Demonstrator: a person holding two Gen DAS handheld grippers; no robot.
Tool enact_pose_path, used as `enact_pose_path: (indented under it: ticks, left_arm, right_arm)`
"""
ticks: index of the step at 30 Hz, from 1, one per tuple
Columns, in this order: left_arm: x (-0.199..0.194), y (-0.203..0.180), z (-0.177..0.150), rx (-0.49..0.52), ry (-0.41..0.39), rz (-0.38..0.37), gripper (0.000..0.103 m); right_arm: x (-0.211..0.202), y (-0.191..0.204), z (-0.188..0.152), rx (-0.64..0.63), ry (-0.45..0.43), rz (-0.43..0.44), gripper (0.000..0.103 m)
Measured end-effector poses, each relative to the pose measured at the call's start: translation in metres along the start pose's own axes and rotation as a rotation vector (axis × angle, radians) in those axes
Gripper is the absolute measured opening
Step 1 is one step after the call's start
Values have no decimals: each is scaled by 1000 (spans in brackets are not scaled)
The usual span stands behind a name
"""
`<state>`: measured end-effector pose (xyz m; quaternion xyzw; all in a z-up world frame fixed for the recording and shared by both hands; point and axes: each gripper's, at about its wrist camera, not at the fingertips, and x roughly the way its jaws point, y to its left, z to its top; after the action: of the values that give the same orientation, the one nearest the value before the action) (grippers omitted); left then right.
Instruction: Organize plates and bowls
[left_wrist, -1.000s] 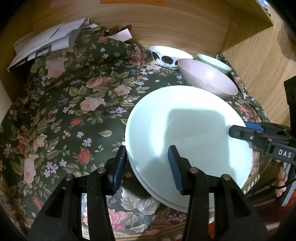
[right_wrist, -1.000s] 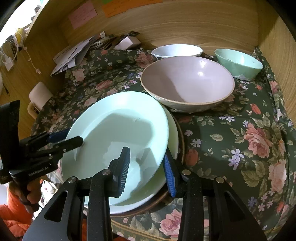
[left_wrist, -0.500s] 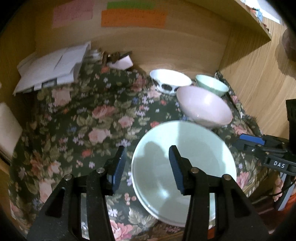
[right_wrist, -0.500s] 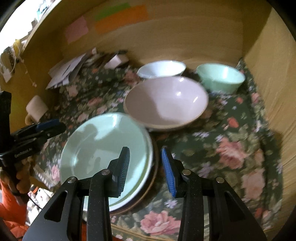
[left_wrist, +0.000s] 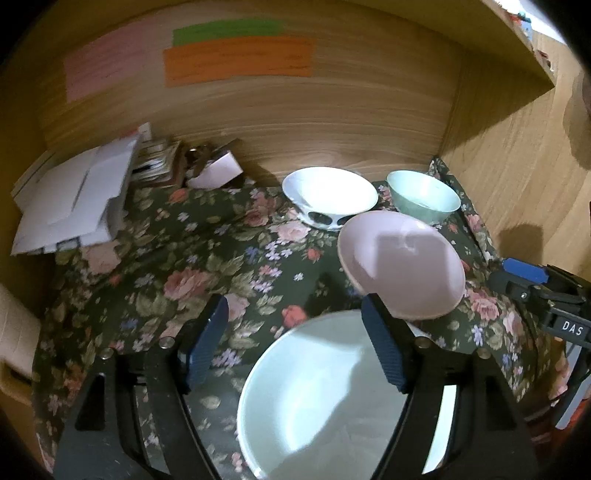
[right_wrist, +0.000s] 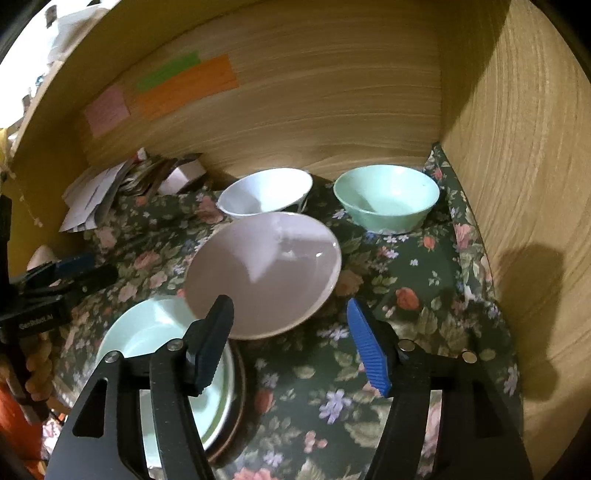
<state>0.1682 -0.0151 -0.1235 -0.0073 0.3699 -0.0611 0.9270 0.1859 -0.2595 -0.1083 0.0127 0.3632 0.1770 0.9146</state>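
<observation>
A stack of pale green plates (left_wrist: 325, 398) lies on the floral cloth (left_wrist: 192, 266) at the near edge; it also shows in the right wrist view (right_wrist: 159, 339). Behind it sit a wide pink bowl (left_wrist: 402, 262) (right_wrist: 266, 273), a white bowl with dark spots (left_wrist: 328, 195) (right_wrist: 266, 190) and a small green bowl (left_wrist: 423, 197) (right_wrist: 386, 195). My left gripper (left_wrist: 295, 343) is open and empty above the plates' left rim. My right gripper (right_wrist: 291, 343) is open and empty, in front of the pink bowl.
Wooden walls close the back and right side (right_wrist: 517, 184). A pile of white papers (left_wrist: 74, 199) and a small box (left_wrist: 218, 171) lie at the back left. Coloured notes (left_wrist: 236, 55) are stuck on the back wall. A cream mug (right_wrist: 40, 254) stands at the left.
Both grippers have pulled back and up from the plate stack and their jaws have opened wider. The plates rest on the cloth, let go.
</observation>
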Motion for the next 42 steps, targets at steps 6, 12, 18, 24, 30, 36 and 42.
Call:
enact_pose_path:
  ticks: [6, 12, 18, 24, 30, 36, 42]
  left_arm:
    - [30, -12, 16, 18, 52, -21, 75]
    - [57, -21, 20, 42, 92, -22, 75]
    - [83, -24, 22, 45, 138, -29, 67]
    - [100, -27, 23, 43, 167, -50, 55]
    - [111, -40, 22, 92, 191, -84, 40]
    - [124, -43, 22, 93, 223, -107, 30]
    - [127, -50, 21, 113, 227, -112, 24]
  right_arm:
    - [24, -12, 3, 5, 46, -7, 61]
    - [46, -21, 6, 28, 74, -1, 61]
    - [58, -25, 9, 43, 90, 17, 60]
    - [68, -27, 10, 55, 117, 44, 38]
    - [76, -30, 9, 74, 141, 72, 28]
    - [82, -26, 8, 65, 160, 88, 26]
    - [82, -23, 10, 45, 153, 63, 25]
